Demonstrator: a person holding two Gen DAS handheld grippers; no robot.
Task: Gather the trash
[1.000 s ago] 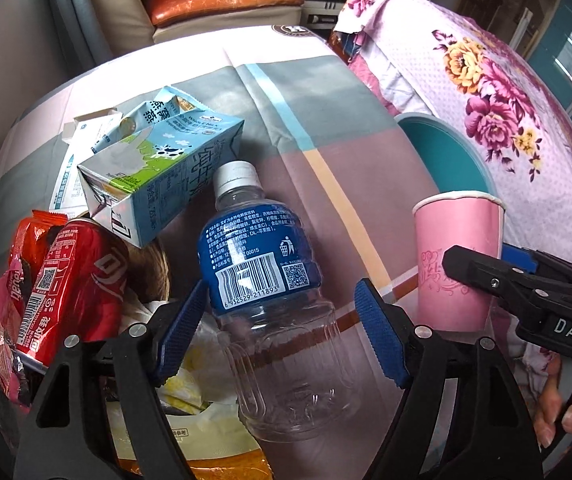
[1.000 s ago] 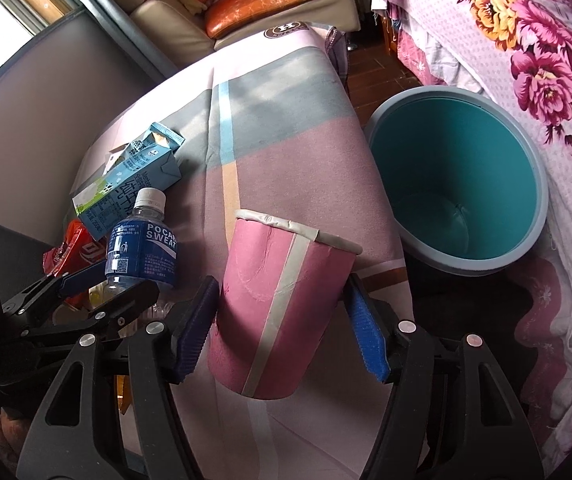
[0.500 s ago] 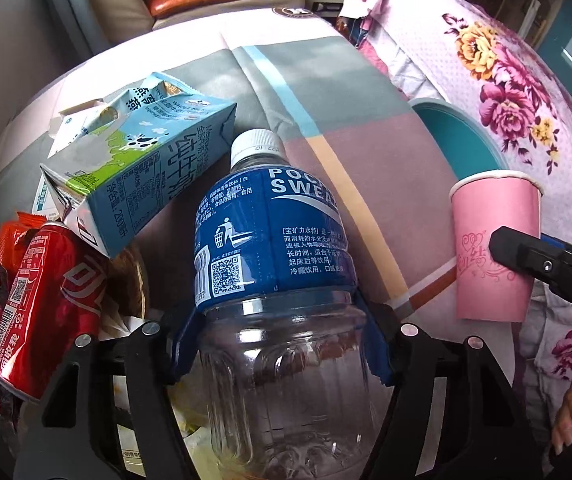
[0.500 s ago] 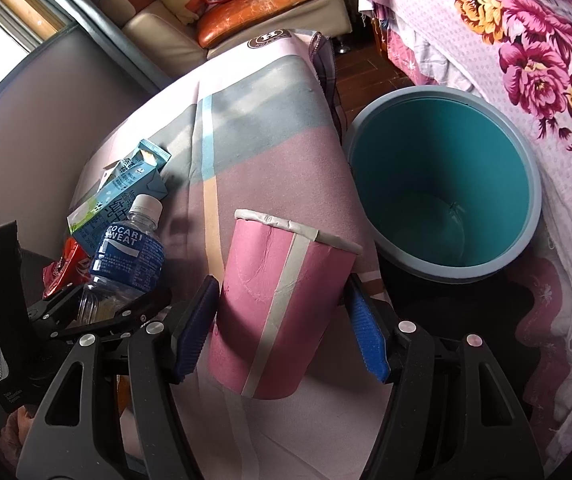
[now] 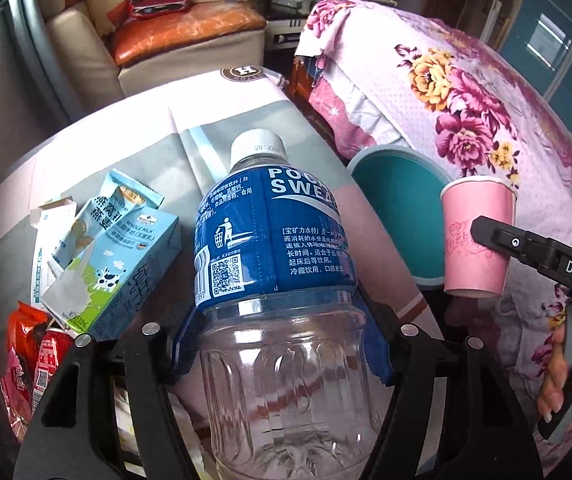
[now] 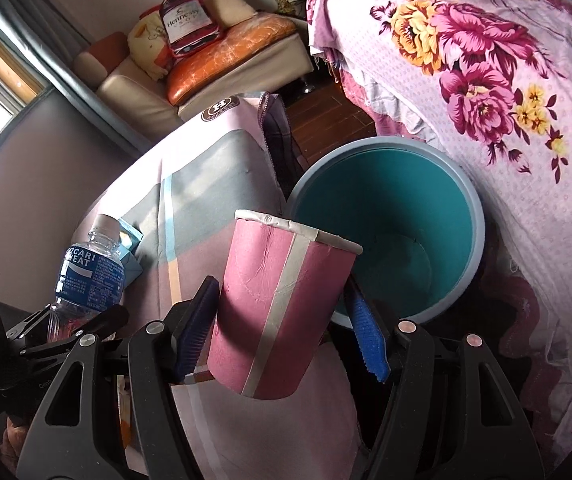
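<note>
Lifted off the table since a second ago, plastic bottle (image 5: 276, 264) sits clamped in left gripper (image 5: 282, 334); right gripper (image 6: 282, 332) clasps pink paper cup (image 6: 278, 304) near teal bin (image 6: 393, 236).

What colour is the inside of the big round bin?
Teal inside, with a paler blue-grey rim: the bin shows best in the right wrist view.

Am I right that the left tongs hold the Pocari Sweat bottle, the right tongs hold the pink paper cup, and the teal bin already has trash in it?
Not quite. The right wrist view shows the teal bin with nothing inside. The rest stands: the left tongs grip the Pocari Sweat bottle, and the right tongs grip the pink paper cup.
</note>
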